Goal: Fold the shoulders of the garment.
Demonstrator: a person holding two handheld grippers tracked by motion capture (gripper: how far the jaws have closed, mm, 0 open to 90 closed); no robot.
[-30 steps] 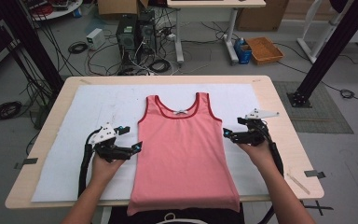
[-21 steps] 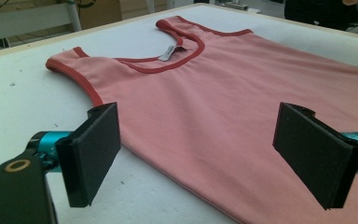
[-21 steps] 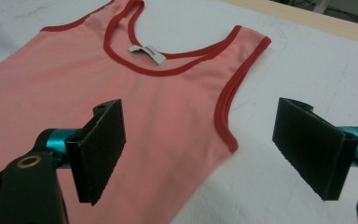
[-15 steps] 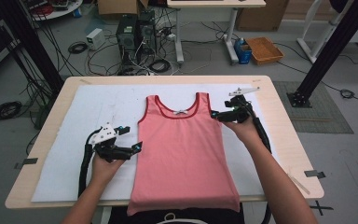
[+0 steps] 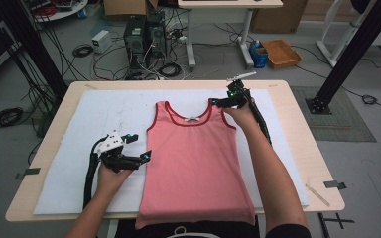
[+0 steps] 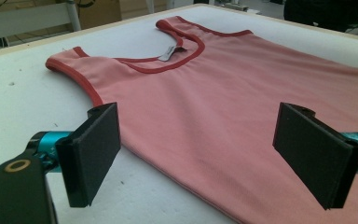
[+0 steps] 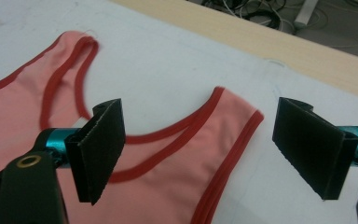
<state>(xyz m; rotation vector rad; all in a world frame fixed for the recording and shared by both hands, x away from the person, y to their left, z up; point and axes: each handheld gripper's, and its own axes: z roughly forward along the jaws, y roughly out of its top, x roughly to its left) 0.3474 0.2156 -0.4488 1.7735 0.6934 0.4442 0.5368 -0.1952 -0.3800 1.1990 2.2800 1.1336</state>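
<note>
My right gripper [image 5: 224,103] has moved from the pink tank top's [image 5: 194,158] right side up to its right strap, jaws wide, poised to pinch. My left gripper [image 5: 140,157] stays wide at the left side seam; top lies flat mid-table, hem over the near edge

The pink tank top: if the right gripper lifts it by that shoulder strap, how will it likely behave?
The tank top lies thin and flat on the white mat, so it will probably drape limply and feel light. One strap lifted by the open right gripper would likely drag the rest along. The knit cloth looks unlikely to slip.
</note>
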